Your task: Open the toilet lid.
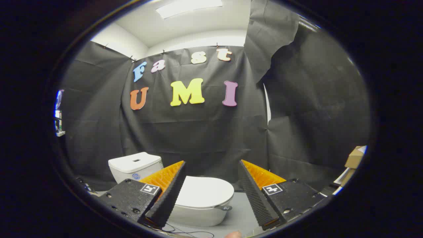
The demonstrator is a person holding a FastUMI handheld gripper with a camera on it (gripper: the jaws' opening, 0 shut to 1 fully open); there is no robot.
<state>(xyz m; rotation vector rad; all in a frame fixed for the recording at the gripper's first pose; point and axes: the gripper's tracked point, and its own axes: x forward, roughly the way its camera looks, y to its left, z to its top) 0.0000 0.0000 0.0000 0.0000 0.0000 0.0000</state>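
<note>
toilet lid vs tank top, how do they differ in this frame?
The toilet lid is a broad rounded oval; the tank top is a smaller, squarer slab.
The lid sits lower and just ahead of the open gripper, seen between its fingers; the tank top stands higher, behind the lid and beyond the left finger.
The tank top has a small dark slot at its middle; the lid's surface is plain.
Both are white, glossy and lie flat, with the lid closed.

Bright ceiling light panel (189, 7); sharp centre, fisheye-bent edges.
</note>
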